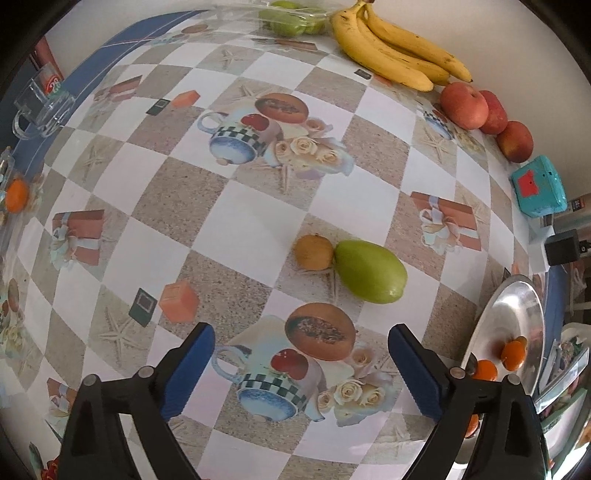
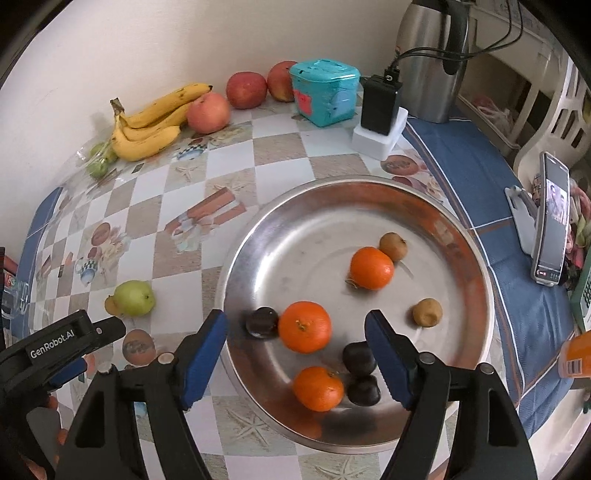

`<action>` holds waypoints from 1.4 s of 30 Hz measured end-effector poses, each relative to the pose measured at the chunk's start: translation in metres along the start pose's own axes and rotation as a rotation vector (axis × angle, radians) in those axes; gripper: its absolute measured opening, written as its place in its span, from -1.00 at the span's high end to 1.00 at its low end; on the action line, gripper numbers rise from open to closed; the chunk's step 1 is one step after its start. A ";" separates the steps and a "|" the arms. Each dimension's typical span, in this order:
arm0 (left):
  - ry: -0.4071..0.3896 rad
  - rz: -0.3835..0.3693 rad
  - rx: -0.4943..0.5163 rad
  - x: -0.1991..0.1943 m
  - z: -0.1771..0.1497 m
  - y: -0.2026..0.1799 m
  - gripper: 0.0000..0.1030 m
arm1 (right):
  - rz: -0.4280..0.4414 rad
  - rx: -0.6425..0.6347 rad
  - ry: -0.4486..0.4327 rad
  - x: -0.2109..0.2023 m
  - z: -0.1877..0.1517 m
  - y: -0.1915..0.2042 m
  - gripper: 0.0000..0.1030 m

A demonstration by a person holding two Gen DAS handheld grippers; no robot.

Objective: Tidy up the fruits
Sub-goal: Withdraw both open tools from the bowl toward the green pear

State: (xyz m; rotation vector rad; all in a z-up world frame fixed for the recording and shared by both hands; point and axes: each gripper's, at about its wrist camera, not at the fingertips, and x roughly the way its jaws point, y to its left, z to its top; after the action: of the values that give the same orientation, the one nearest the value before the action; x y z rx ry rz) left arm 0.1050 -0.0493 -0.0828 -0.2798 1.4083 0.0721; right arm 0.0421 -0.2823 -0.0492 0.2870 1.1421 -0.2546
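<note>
My left gripper (image 1: 303, 369) is open over the patterned tablecloth with nothing between its blue pads. Just beyond it lie a green pear (image 1: 369, 271) and a small brown fruit (image 1: 314, 253), touching each other. My right gripper (image 2: 295, 315) is open above the steel tray (image 2: 314, 236). An orange (image 2: 304, 326) lies in the tray between its fingers, clear of both pads. The tray also holds two more oranges (image 2: 371, 267), three dark round fruits (image 2: 358, 358) and two small brown fruits (image 2: 426, 312). The pear (image 2: 133, 297) is left of the tray.
Bananas (image 1: 395, 48), red apples (image 1: 465, 105) and a teal box (image 1: 539, 186) line the wall; bagged green fruits (image 1: 291, 18) sit at the far end. A glass mug (image 1: 40, 107) and a lone orange (image 1: 16, 195) are left. A steel flask (image 2: 428, 66), charger (image 2: 380, 103) and phone (image 2: 552, 221) stand right.
</note>
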 end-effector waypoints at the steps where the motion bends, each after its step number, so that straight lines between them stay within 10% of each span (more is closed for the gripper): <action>1: -0.002 0.004 -0.002 -0.001 0.000 0.001 -0.90 | -0.001 -0.003 -0.001 0.000 0.000 0.001 -0.51; 10: 0.000 0.020 0.001 0.004 0.002 0.001 -0.99 | -0.003 -0.018 -0.006 0.001 -0.002 0.004 -0.53; 13: -0.029 0.065 0.018 0.003 0.004 -0.001 -1.00 | -0.006 -0.016 -0.018 0.000 -0.001 0.004 -0.98; 42: -0.248 0.205 0.058 -0.039 0.059 0.061 -1.00 | 0.058 -0.064 0.001 0.008 -0.003 0.036 -1.00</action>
State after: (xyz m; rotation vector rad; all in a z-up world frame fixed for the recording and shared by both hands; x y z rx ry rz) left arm 0.1416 0.0283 -0.0458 -0.0740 1.1863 0.2261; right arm 0.0553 -0.2480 -0.0537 0.2629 1.1385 -0.1661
